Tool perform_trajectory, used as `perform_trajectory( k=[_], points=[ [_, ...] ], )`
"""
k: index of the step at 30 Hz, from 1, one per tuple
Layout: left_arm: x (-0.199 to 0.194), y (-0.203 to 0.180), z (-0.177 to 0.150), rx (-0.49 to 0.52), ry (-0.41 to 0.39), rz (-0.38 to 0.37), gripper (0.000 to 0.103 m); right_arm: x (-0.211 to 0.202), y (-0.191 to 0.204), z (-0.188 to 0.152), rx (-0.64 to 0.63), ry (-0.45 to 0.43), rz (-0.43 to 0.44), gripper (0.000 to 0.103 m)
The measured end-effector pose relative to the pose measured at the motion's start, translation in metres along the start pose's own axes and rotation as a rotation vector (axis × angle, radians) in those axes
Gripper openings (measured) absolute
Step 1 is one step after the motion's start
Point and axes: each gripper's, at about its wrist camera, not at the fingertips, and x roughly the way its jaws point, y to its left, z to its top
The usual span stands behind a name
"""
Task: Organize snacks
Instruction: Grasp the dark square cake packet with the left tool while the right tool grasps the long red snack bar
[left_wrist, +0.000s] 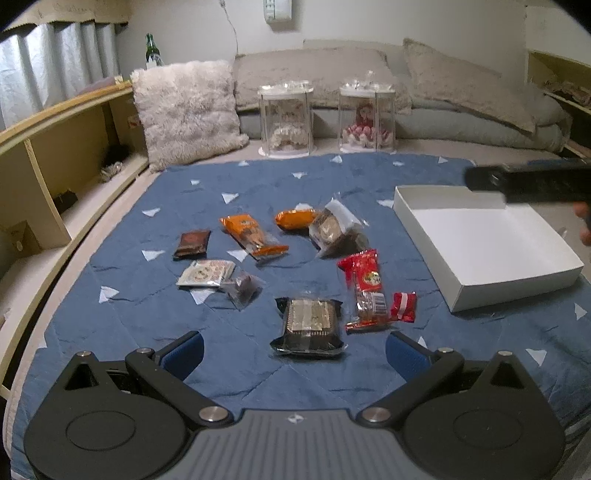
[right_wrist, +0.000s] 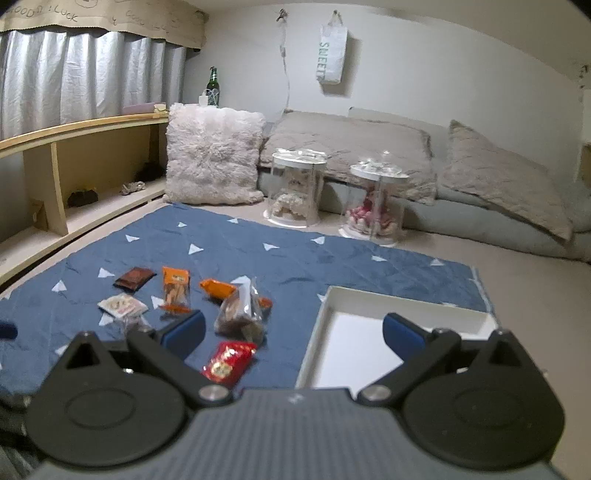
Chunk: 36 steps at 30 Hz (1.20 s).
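Several wrapped snacks lie scattered on a blue cloth (left_wrist: 258, 373): a black tray pack (left_wrist: 308, 326), a long red packet (left_wrist: 364, 286), a small red packet (left_wrist: 404, 306), orange packets (left_wrist: 253, 234), a brown packet (left_wrist: 192, 243) and a clear bag of dark snacks (left_wrist: 334, 229). An empty white box (left_wrist: 480, 247) sits at the right, also in the right wrist view (right_wrist: 369, 332). My left gripper (left_wrist: 293, 354) is open and empty just before the black pack. My right gripper (right_wrist: 293, 332) is open and empty, above the box's left edge and the red packet (right_wrist: 229, 362).
Two clear lidded jars (left_wrist: 286, 118) (left_wrist: 365, 118) stand beyond the cloth before grey cushions. A fluffy pillow (left_wrist: 188, 110) leans at the back left. A wooden shelf (left_wrist: 55, 155) runs along the left. The right gripper's body (left_wrist: 532, 182) shows above the box.
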Motion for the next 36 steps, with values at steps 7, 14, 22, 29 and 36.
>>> perform_trajectory(
  k=[7, 14, 22, 29, 36],
  points=[
    [0.035, -0.007, 0.021, 0.009, 0.126, -0.089, 0.103, 0.052, -0.008, 0.018, 0.1, 0.094, 0.075, 0.103],
    [0.075, -0.008, 0.048, 0.094, 0.17, -0.07, 0.103, 0.099, -0.006, 0.024, 0.239, 0.217, 0.109, 0.103],
    [0.141, 0.003, 0.053, 0.105, 0.345, -0.122, 0.103, 0.132, 0.0, 0.014, 0.407, 0.378, 0.202, 0.103],
    [0.165, 0.004, 0.05, 0.049, 0.435, -0.178, 0.103, 0.165, 0.006, -0.002, 0.561, 0.566, 0.236, 0.084],
    [0.173, 0.001, 0.047, 0.052, 0.479, -0.189, 0.094, 0.196, 0.021, -0.016, 0.614, 0.683, 0.213, 0.067]
  ],
)
